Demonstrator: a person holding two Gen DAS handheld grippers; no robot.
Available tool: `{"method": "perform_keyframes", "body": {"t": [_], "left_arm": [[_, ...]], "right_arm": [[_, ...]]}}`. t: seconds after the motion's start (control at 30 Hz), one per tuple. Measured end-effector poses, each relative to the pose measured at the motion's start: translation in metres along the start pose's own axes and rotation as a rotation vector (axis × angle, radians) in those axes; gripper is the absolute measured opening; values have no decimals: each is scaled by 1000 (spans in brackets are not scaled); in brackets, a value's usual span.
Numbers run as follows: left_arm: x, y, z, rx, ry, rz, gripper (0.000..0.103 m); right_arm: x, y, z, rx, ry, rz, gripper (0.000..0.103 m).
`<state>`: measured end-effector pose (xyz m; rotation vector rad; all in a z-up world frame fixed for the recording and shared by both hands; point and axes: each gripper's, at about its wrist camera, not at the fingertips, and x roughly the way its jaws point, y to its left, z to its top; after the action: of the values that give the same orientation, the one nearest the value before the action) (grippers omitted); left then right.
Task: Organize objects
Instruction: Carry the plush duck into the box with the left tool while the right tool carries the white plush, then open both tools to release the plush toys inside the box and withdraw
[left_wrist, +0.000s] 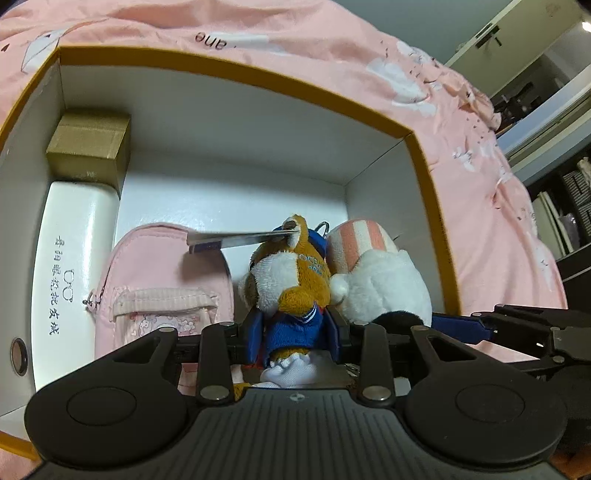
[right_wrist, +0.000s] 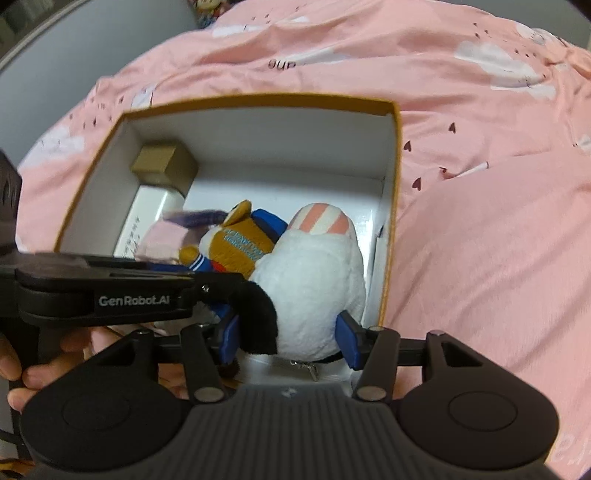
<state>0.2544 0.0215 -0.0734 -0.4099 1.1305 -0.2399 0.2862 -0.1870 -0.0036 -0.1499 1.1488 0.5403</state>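
A yellow-rimmed white box (left_wrist: 236, 75) (right_wrist: 395, 206) lies on a pink bedsheet. My left gripper (left_wrist: 293, 332) is shut on an orange plush toy in blue clothes (left_wrist: 291, 280), held inside the box; the toy also shows in the right wrist view (right_wrist: 240, 240). My right gripper (right_wrist: 290, 338) is closed around a white plush toy with a pink striped top and black patch (right_wrist: 314, 273), beside the orange one; it shows in the left wrist view (left_wrist: 384, 280). A paper tag (left_wrist: 236, 238) sticks out from the orange toy's head.
In the box lie a pink pouch (left_wrist: 162, 291), a white case with Chinese print (left_wrist: 70, 273) and a small brown carton (left_wrist: 90, 147) at the far left corner. The pink bedsheet (right_wrist: 480, 240) surrounds the box. Shelves (left_wrist: 565, 206) stand at right.
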Motion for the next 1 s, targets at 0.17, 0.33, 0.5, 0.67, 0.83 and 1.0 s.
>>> {"method": "perform_keyframes", "body": {"t": [0.17, 0.33, 0.5, 0.67, 0.83, 1.0], "left_arm": [[2, 3, -2, 14, 30, -3, 45], [-5, 3, 1, 19, 32, -11, 51], [-38, -10, 1, 127, -6, -32, 49], [-50, -21, -4, 220, 52, -1, 32], [-29, -17, -10, 205, 86, 25, 23], [-11, -14, -15, 180, 110, 40, 20]], "right_arm": [[8, 5, 3, -29, 34, -14, 58], [2, 8, 3, -55, 24, -33, 58], [-21, 13, 6, -130, -30, -49, 56], [-22, 16, 4, -218, -41, -80, 29], [-8, 16, 0, -262, -46, -66, 25], [2, 14, -1, -263, -40, -52, 25]]}}
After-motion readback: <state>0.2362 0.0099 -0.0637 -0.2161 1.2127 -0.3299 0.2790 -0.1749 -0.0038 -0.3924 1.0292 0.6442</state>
